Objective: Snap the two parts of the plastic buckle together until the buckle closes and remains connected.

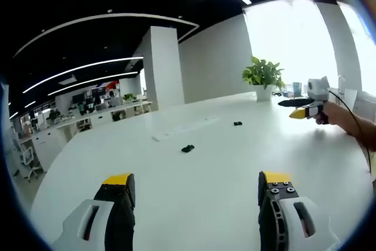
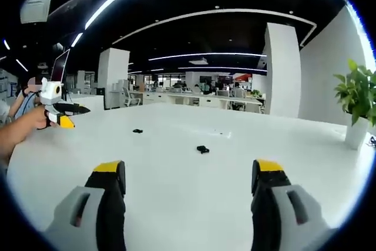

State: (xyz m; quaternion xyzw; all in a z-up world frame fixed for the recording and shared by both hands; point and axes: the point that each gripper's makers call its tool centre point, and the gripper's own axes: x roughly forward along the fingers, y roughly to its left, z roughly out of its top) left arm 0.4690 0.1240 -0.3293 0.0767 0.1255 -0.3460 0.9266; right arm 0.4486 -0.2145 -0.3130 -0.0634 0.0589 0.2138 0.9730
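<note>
Two small black buckle parts lie apart on the white table (image 1: pixel 194 204). In the left gripper view one buckle part (image 1: pixel 187 148) sits just ahead of my jaws and the other buckle part (image 1: pixel 237 123) lies farther off to the right. My left gripper (image 1: pixel 197 179) is open above the table, holding nothing. In the right gripper view one buckle part (image 2: pixel 202 149) lies ahead at centre and the second buckle part (image 2: pixel 137 130) farther left. My right gripper (image 2: pixel 188 167) is open and empty too. Each gripper also appears in the other's view, hand-held: the right gripper (image 1: pixel 301 109) and the left gripper (image 2: pixel 61 116).
A potted plant (image 1: pixel 262 76) (image 2: pixel 355 101) stands at the table's far side. A pale flat strip (image 1: pixel 185 129) lies on the table beyond the buckle parts. A white pillar (image 1: pixel 161 66) and office desks (image 2: pixel 200 99) stand behind. A cable (image 1: pixel 355 124) trails from the right gripper.
</note>
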